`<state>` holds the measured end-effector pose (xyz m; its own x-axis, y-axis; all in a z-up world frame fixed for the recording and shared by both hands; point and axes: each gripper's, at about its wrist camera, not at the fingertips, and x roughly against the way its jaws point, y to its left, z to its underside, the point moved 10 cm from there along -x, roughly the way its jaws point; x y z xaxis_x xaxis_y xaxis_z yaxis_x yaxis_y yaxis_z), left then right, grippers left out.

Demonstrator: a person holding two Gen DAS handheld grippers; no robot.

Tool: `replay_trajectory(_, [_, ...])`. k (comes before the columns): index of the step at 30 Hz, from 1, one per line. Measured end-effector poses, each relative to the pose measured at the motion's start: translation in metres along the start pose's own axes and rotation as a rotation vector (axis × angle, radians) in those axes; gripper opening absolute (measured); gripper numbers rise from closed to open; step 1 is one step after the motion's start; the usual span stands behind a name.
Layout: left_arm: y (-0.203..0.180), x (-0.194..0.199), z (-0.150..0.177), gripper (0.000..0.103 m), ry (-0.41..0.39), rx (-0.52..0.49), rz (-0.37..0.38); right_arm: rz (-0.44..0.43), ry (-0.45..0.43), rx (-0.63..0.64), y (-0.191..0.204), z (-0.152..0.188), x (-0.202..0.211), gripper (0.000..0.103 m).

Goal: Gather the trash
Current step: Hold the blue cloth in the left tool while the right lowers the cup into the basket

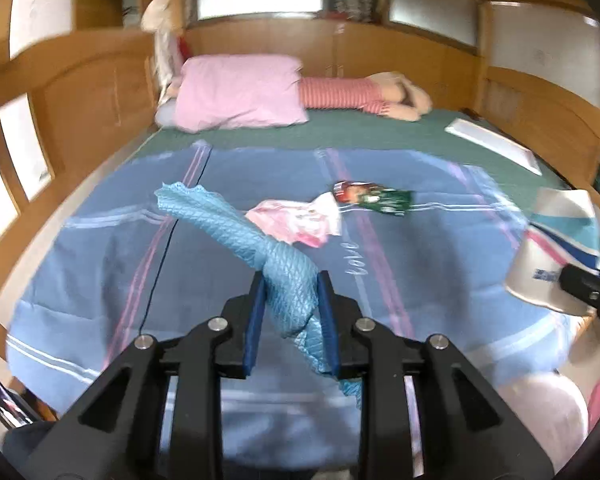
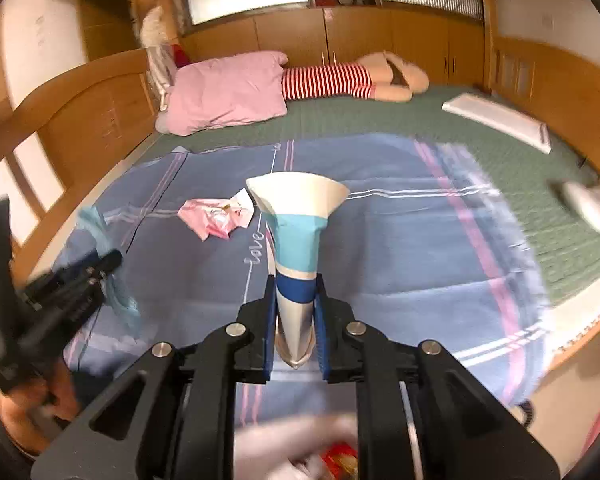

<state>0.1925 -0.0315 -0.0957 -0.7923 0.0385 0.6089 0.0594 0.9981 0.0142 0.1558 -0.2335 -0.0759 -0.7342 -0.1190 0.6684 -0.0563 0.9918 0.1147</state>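
Note:
My left gripper (image 1: pixel 291 280) is shut on a crumpled light-blue quilted cloth (image 1: pixel 260 240) and holds it above the blue bedsheet (image 1: pixel 100 264). My right gripper (image 2: pixel 296 280) is shut on a squashed white paper cup (image 2: pixel 298 236) with teal and blue bands; the cup also shows at the right of the left wrist view (image 1: pixel 556 248). A pink-and-white wrapper (image 1: pixel 300 220) lies mid-sheet, also in the right wrist view (image 2: pixel 216 216). A green-and-red snack wrapper (image 1: pixel 374 197) lies just beyond it. The left gripper appears at the left of the right wrist view (image 2: pixel 112 260).
A pink pillow (image 1: pixel 240 92) and a striped plush toy (image 1: pixel 364 94) lie at the head of the bed. A white flat box (image 2: pixel 500 120) lies on the green mattress at the right. Wooden bed rails (image 2: pixel 80 92) surround the bed. A white bag (image 1: pixel 540 412) sits below right.

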Motion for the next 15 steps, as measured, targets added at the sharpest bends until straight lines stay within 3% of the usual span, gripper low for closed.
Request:
replay_trajectory(7, [-0.038,0.113,-0.005,0.027,-0.117,-0.117,0.095,-0.023,-0.1,-0.005,-0.009,0.019,0.094,0.018])
replay_trajectory(15, [-0.088,0.177,0.001,0.027,-0.185,-0.226,0.179,-0.011,-0.168,-0.05,-0.032,0.032,0.163,0.018])
